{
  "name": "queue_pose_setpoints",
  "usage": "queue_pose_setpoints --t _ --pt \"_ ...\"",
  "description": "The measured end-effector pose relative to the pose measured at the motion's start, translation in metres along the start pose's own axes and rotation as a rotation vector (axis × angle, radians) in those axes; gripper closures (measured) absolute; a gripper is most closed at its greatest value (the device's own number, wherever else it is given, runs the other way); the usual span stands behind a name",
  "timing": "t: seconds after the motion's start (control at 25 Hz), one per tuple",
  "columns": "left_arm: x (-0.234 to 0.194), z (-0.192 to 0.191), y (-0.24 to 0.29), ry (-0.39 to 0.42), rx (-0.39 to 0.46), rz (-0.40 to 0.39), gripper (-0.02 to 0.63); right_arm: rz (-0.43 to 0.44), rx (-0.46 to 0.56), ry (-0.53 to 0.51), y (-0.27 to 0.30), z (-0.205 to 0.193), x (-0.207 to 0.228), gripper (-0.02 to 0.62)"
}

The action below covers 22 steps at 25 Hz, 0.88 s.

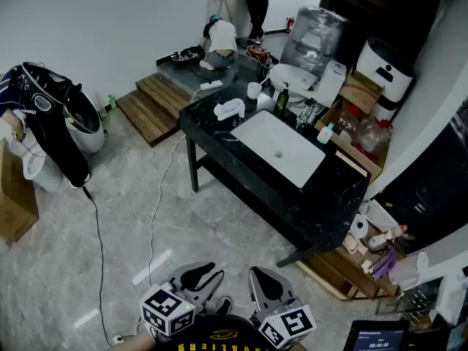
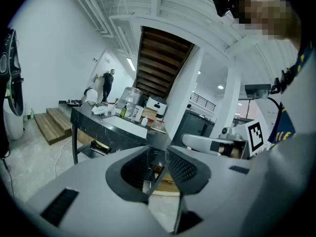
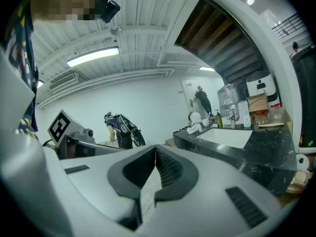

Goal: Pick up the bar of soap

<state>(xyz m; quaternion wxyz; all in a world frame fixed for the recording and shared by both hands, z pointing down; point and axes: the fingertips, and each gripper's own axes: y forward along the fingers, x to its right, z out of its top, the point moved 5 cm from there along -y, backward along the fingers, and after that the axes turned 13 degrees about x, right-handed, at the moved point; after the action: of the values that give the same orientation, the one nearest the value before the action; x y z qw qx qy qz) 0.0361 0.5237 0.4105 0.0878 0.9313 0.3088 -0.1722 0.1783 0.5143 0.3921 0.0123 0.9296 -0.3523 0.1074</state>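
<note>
Away from the sink counter, left gripper slightly parted, empty, right gripper clenched, empty.

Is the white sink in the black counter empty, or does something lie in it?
Empty: in the head view the sink shows a bare white bottom with only its drain.

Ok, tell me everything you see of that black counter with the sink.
The black marble-look counter stands on thin black legs on the grey tiled floor, angled across the head view. A white rectangular sink basin is sunk in its top. A faucet, a dark bottle and a small white bottle stand along its far edge.
</note>
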Motion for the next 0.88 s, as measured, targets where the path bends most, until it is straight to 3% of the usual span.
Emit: queue_pose_setpoints --t 0.52,0.88 --pt "0.002 -0.009 0.005 0.000 -0.008 0.061 0.492 0.037 -0.005 0.056 0.002 -0.008 0.014 0.575" --pt "-0.027 0.003 0.031 0.007 -0.008 0.038 0.492 0.012 -0.009 0.073 0.039 -0.008 0.033 0.575"
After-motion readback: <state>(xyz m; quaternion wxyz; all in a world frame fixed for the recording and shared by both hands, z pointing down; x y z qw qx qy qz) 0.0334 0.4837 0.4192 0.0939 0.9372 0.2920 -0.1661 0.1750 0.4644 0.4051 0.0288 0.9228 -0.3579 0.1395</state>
